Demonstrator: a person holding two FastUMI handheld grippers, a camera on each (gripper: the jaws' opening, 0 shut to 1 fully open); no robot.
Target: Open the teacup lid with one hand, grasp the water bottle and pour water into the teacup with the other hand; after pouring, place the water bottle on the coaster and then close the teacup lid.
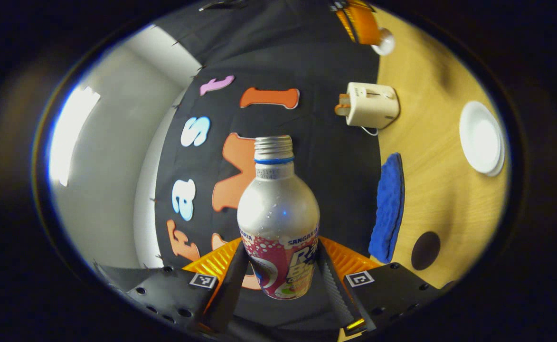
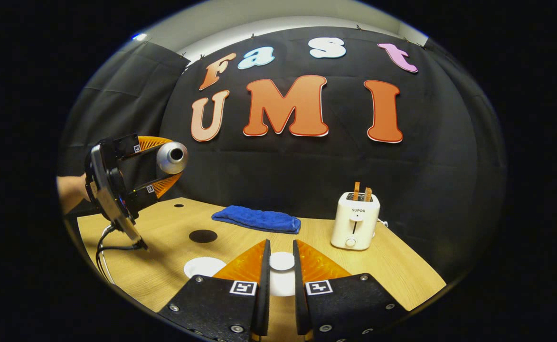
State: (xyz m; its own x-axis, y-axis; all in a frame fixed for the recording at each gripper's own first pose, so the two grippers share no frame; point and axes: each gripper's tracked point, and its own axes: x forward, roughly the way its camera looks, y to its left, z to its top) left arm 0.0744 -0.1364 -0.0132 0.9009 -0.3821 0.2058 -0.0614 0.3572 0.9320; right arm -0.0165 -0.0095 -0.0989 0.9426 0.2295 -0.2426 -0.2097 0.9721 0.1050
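In the left gripper view my left gripper (image 1: 282,247) is shut on a silver water bottle (image 1: 278,209) with a pink label; its mouth is uncapped. The right gripper view shows that left gripper (image 2: 162,164) at the left, above the table, with the bottle (image 2: 171,157) lying sideways and its mouth facing right. My right gripper (image 2: 280,244) is shut on a small white teacup lid (image 2: 281,261). Far off in the left gripper view, the right gripper (image 1: 371,35) carries the lid (image 1: 383,43). A white round dish (image 2: 204,267) (image 1: 481,137), seemingly the open teacup, sits on the table.
A dark round coaster (image 2: 202,236) (image 1: 425,250) lies on the wooden table (image 2: 392,266). Behind it lies a folded blue cloth (image 2: 257,219) (image 1: 388,209). A white toaster (image 2: 355,221) (image 1: 371,105) holding toast stands at the right. A forearm (image 2: 71,190) and cable (image 2: 105,251) are at left.
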